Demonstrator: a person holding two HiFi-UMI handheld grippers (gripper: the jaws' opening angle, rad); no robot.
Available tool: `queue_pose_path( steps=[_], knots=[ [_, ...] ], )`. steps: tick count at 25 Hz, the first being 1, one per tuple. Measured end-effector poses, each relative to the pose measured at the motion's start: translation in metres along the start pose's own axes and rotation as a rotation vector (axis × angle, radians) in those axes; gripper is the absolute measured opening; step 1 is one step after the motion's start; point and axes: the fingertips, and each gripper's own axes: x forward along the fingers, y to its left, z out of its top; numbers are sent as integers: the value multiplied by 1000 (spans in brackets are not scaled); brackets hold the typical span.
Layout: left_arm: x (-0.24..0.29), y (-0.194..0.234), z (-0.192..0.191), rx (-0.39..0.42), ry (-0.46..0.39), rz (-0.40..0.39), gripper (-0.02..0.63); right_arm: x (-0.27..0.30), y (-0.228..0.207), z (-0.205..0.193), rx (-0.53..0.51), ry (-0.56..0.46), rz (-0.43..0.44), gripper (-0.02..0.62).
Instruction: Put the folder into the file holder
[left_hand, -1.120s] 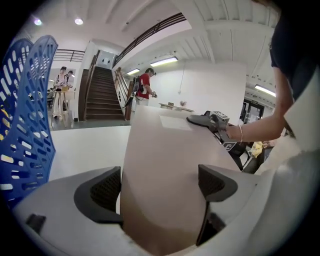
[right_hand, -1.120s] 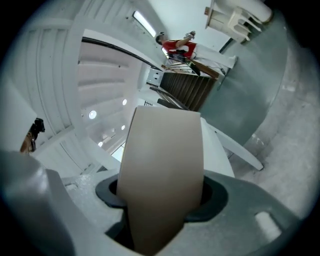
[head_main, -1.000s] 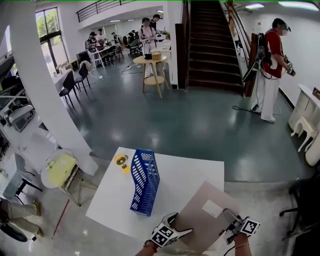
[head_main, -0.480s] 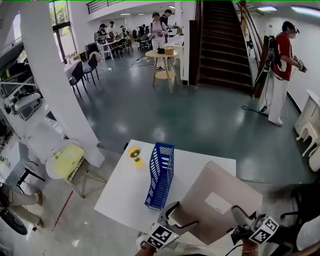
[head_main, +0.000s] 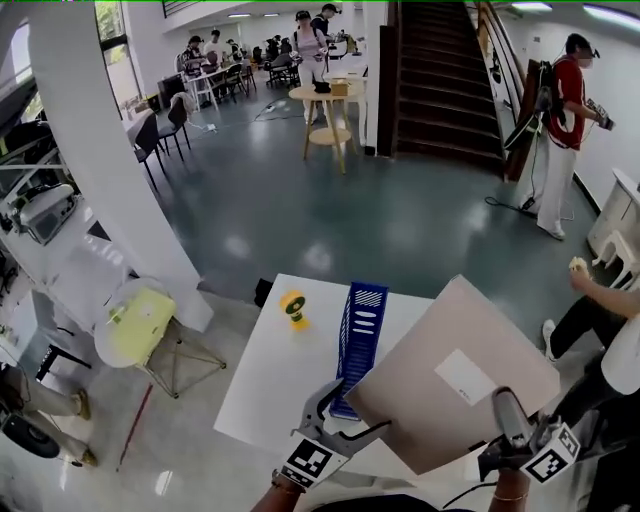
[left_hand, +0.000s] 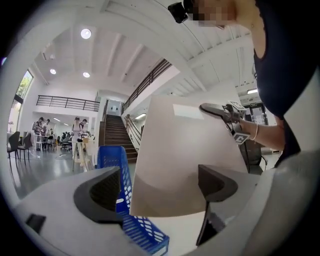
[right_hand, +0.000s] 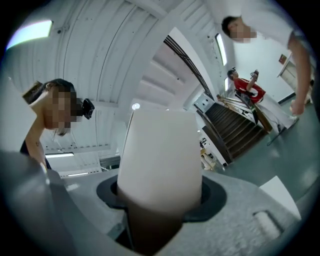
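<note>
A stiff beige folder (head_main: 450, 385) with a white label hangs tilted over the near right part of the white table (head_main: 270, 370). My right gripper (head_main: 505, 415) is shut on its near right edge; in the right gripper view the folder (right_hand: 160, 150) fills the gap between both pads. My left gripper (head_main: 355, 405) is open, and the folder's lower left corner (left_hand: 185, 150) sits loosely between its wide-set jaws. The blue slatted file holder (head_main: 360, 335) stands upright on the table just left of the folder, and it shows behind the left jaw as the file holder (left_hand: 111, 156).
A small yellow object (head_main: 293, 307) stands on the table left of the holder. A person in a white top (head_main: 610, 330) is close at the right edge. A white pillar (head_main: 100, 150), folding chairs, a round wooden table (head_main: 330, 100) and a staircase (head_main: 440, 80) lie beyond.
Both grippers have raised the folder off the table and tilted it up beside the blue holder. A person's arm has come into view at the right.
</note>
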Motion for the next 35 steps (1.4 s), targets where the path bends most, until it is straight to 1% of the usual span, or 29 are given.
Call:
queue_pose_path(
  steps=[4,6,9,11,14,16,18,20,22,24,27,29,32,35],
  knots=[
    [-18,37,-12,-9,9,2,474,23,28,-6,-59,-44,-74,259],
    [-25,47,-17,2,17,-15,460,32,38,-13,-96,-51,-119,259],
    [-34,60,-27,22,48,-53,384,42,53,-23,-138,-61,-195,259],
    [-38,70,-35,19,66,-68,346,47,61,-29,-161,-75,-253,259],
    [-42,84,-50,7,93,-83,271,56,72,-42,-214,-95,-349,259],
    [-44,88,-68,-2,134,-95,215,62,81,-50,-256,-98,-404,259],
    [-45,88,-87,-11,177,-122,203,67,92,-58,-290,-99,-449,259],
    [-49,84,-100,-34,191,-166,198,73,104,-66,-315,-103,-483,261],
    [-52,80,-109,-64,192,-208,187,80,115,-72,-346,-106,-513,261],
    [-54,78,-115,-75,191,-240,183,86,125,-76,-382,-104,-546,261],
    [-61,81,-114,-44,175,-268,172,93,137,-82,-432,-110,-584,261],
    [-68,91,-101,-41,141,-269,172,99,144,-84,-462,-116,-597,261],
    [-79,108,-77,-74,75,-258,172,109,149,-85,-490,-124,-612,261],
    [-89,123,-67,-70,47,-242,172,119,151,-89,-512,-141,-626,262]
  ],
)
